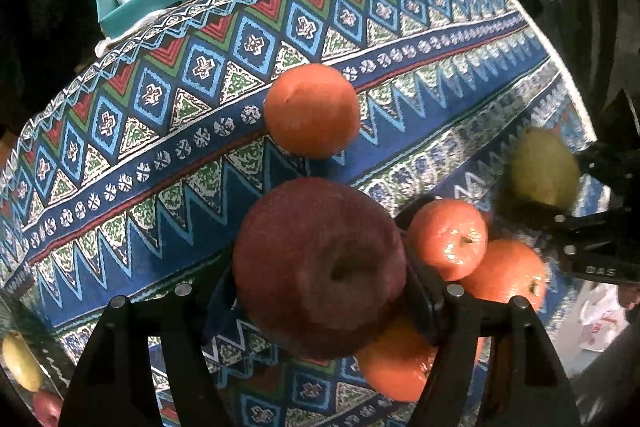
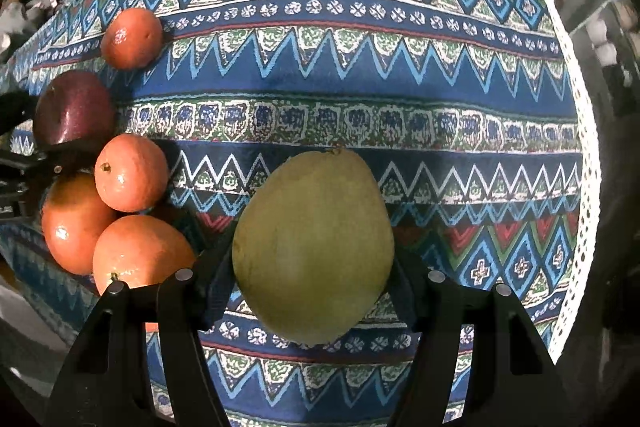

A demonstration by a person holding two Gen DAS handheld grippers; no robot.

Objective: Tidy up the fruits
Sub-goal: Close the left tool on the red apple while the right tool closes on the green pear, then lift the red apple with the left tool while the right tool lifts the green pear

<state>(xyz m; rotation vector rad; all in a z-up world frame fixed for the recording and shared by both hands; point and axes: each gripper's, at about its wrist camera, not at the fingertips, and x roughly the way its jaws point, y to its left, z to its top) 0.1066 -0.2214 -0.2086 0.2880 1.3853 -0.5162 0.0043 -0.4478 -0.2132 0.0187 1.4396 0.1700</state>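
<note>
While the patterned tablecloth (image 2: 400, 75) spreads under everything, the green pear (image 2: 314, 247) sits between the fingers of the right gripper (image 2: 316, 291), whose pads press its flanks, right of the orange cluster (image 2: 120, 211). The red apple (image 1: 320, 267) is clamped in the left gripper (image 1: 320, 307), touching that cluster on its left. A single orange (image 1: 312, 111) lies beyond the apple, apart from the cluster.
</note>
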